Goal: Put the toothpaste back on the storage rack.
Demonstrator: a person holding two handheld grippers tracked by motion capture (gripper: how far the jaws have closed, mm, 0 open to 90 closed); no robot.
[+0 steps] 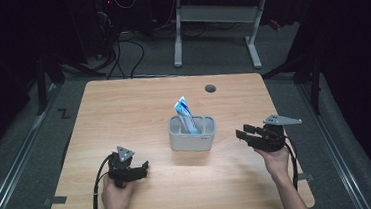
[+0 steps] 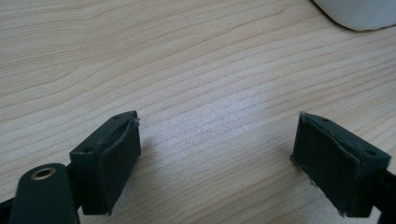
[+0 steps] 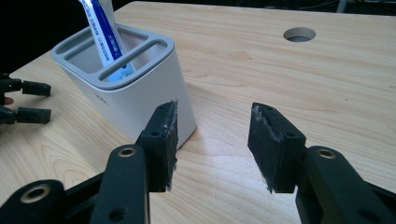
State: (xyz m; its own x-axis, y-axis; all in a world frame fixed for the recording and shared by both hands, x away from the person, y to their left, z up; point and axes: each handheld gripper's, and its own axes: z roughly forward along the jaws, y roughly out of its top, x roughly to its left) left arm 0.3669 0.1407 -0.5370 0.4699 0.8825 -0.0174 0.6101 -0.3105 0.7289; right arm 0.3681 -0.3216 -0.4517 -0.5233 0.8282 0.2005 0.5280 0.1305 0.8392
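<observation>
Both grippers, left & right, sitting open, empty; blue-white soft tube in grey-white plastic holder prob light, squashy — pinch top end.

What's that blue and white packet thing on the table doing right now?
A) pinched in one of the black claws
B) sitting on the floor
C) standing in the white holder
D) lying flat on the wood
C: the blue and white packet stands tilted in a slot of the white holder, its top poking above the rim, while the left gripper and right gripper are both open and hold nothing.
</observation>
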